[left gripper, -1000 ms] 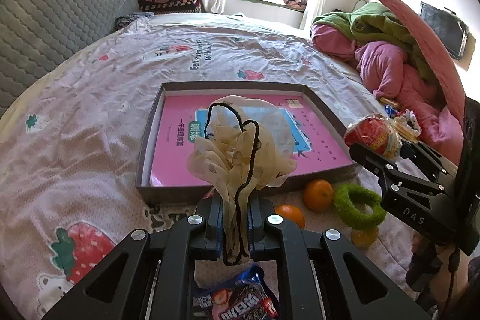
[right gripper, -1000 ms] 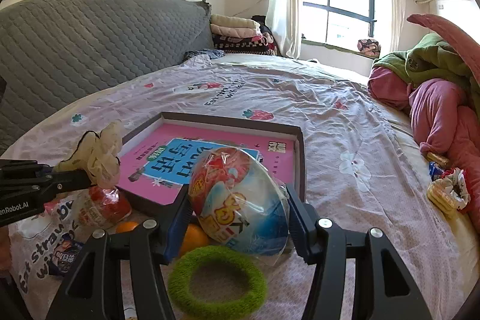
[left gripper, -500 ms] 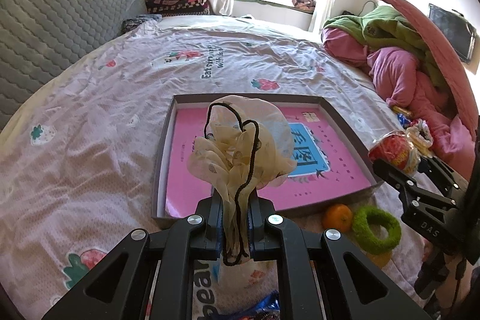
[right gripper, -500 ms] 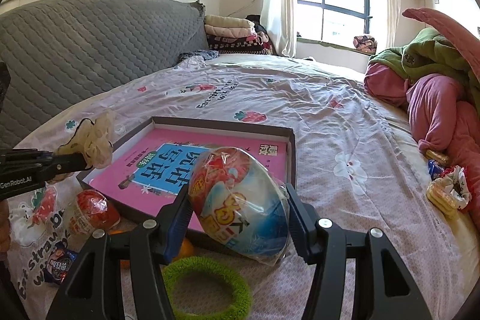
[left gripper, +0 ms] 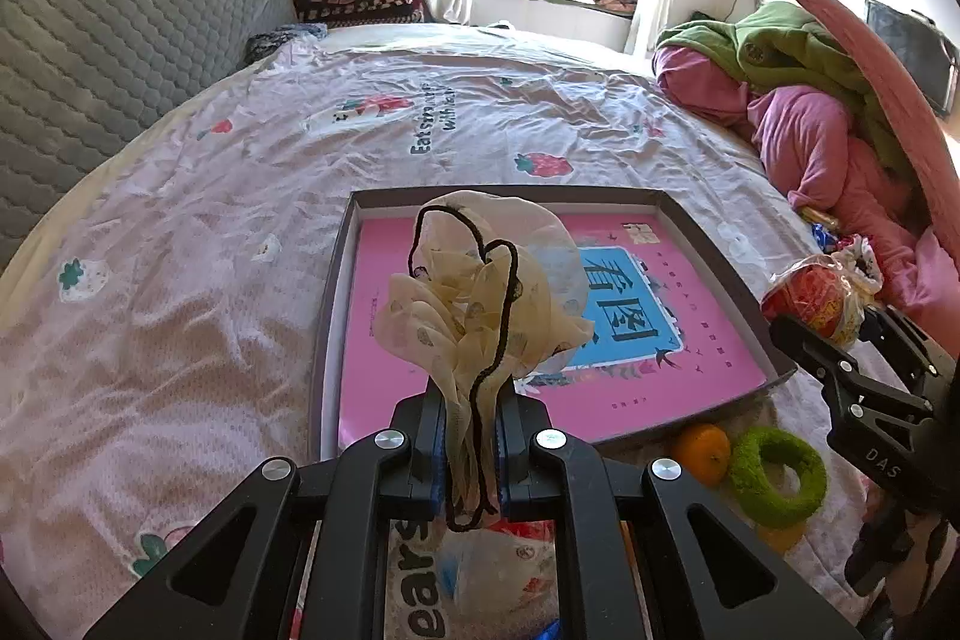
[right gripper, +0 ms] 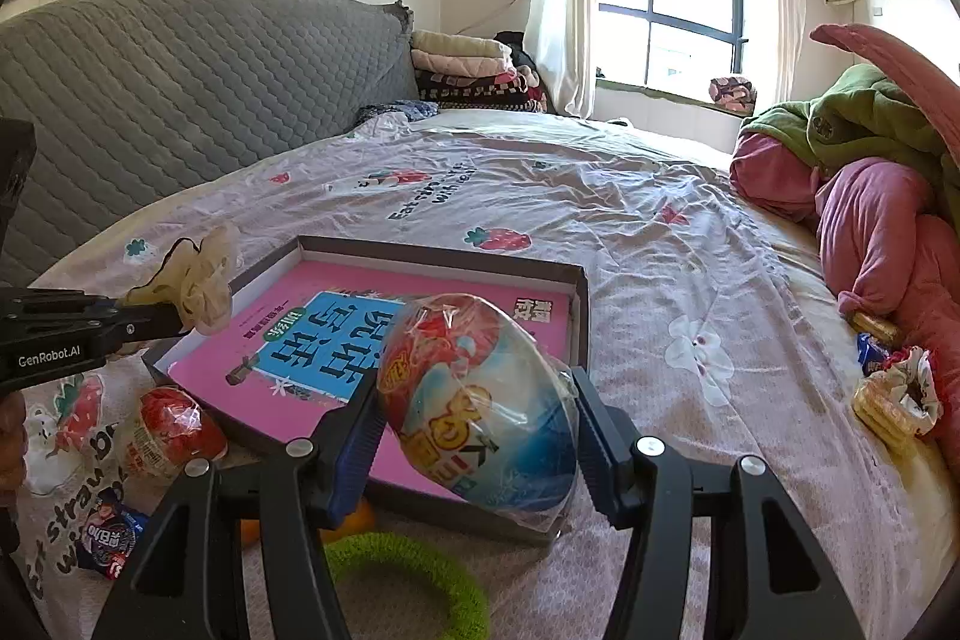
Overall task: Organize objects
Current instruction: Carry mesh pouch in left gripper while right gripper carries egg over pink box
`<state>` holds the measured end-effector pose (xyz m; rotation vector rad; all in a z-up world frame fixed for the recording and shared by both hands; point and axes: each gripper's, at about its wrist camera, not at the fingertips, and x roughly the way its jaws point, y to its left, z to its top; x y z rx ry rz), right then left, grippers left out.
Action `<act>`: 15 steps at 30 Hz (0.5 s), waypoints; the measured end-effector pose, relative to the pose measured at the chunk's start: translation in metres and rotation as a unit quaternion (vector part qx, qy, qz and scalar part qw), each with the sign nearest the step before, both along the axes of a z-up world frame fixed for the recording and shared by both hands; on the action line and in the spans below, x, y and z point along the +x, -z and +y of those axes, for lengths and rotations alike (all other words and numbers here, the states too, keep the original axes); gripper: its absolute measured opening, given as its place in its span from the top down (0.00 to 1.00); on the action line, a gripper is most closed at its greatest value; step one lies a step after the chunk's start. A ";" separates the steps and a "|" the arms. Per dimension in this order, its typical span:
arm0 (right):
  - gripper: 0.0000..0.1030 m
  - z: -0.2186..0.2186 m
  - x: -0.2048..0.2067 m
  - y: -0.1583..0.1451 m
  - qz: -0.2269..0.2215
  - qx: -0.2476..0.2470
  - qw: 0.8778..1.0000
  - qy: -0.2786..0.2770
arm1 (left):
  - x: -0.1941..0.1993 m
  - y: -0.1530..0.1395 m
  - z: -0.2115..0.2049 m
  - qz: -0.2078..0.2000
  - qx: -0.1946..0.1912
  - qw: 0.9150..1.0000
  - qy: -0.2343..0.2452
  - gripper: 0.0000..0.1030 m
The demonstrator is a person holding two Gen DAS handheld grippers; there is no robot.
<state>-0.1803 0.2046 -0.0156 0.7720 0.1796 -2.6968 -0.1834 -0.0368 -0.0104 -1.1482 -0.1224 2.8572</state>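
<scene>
The shallow grey box [left gripper: 690, 226] sits on the bed's thin, wrinkled strawberry-print sheet [left gripper: 180, 280], and everything else is easiest placed from it. Its low cardboard walls frame a glossy pink book [left gripper: 678, 370] with a blue panel, lying flat and filling most of the floor.

Over the box's near edge, the left gripper [left gripper: 471, 436] is clamped tight on a bunch of sheer cream fabric with a thin black cord looping through it, a frilly scrunchie [left gripper: 480, 292] that puffs out above the jaws.

At the box's near right corner, the right gripper [right gripper: 474, 418] is closed around a large egg-shaped toy [right gripper: 480, 400], red and blue under crinkled clear wrap, the pads pressing on its sides.

Outside the box's front wall lie a smooth orange [left gripper: 701, 453], a fuzzy green ring [left gripper: 777, 478], a smaller wrapped red egg [right gripper: 168, 427] and a shiny snack packet [right gripper: 111, 541].
</scene>
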 end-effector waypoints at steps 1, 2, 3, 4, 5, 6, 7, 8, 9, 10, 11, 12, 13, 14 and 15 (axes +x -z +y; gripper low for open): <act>0.43 0.000 -0.001 0.000 0.000 0.001 1.000 0.000 | -0.001 0.000 0.000 0.000 0.000 1.000 0.000 0.89; 0.43 -0.001 -0.002 0.000 0.000 0.003 1.000 -0.001 | -0.002 0.001 0.000 0.001 0.001 1.000 0.000 0.89; 0.43 -0.001 -0.003 0.000 0.001 0.004 1.000 -0.001 | -0.003 0.001 0.000 0.001 0.000 1.000 0.000 0.89; 0.43 -0.002 -0.003 0.000 0.001 0.005 1.000 -0.001 | -0.004 0.001 0.000 0.001 -0.002 1.000 0.000 0.89; 0.43 -0.003 -0.003 0.000 0.002 0.007 1.000 -0.001 | -0.005 0.002 0.001 -0.001 -0.003 1.000 0.001 0.89; 0.43 -0.002 -0.003 0.000 0.004 0.008 1.000 -0.001 | -0.006 0.003 0.001 -0.001 -0.003 1.000 0.002 0.89; 0.43 -0.003 -0.003 -0.001 0.005 0.008 1.000 -0.001 | -0.007 0.004 0.000 -0.001 -0.003 1.000 0.001 0.89; 0.43 -0.003 -0.003 -0.001 0.004 0.008 1.000 -0.002 | -0.008 0.004 0.000 -0.002 -0.004 1.000 0.002 0.89; 0.43 -0.003 -0.003 -0.002 0.005 0.008 1.000 -0.001 | -0.009 0.004 -0.002 -0.001 -0.004 1.000 0.000 0.89; 0.43 -0.003 -0.003 -0.002 0.006 0.009 1.000 0.000 | -0.010 0.004 -0.003 -0.002 -0.003 1.000 -0.003 0.88; 0.43 -0.003 -0.004 -0.001 0.005 0.010 1.000 0.000 | -0.012 0.005 -0.003 -0.004 -0.002 1.000 -0.003 0.88; 0.43 -0.003 -0.004 -0.001 0.004 0.010 1.000 0.000 | -0.014 0.006 -0.005 -0.006 0.000 1.000 -0.007 0.88; 0.43 -0.003 -0.005 0.000 0.004 0.011 1.000 0.000 | -0.015 0.006 -0.006 -0.006 0.001 1.000 -0.008 0.88; 0.43 -0.004 -0.005 0.000 0.003 0.012 1.000 0.000 | -0.015 0.007 -0.007 -0.006 0.002 1.000 -0.008 0.88; 0.43 -0.004 -0.006 0.001 0.002 0.014 1.000 0.000 | -0.016 0.008 -0.007 -0.006 0.002 1.000 -0.007 0.88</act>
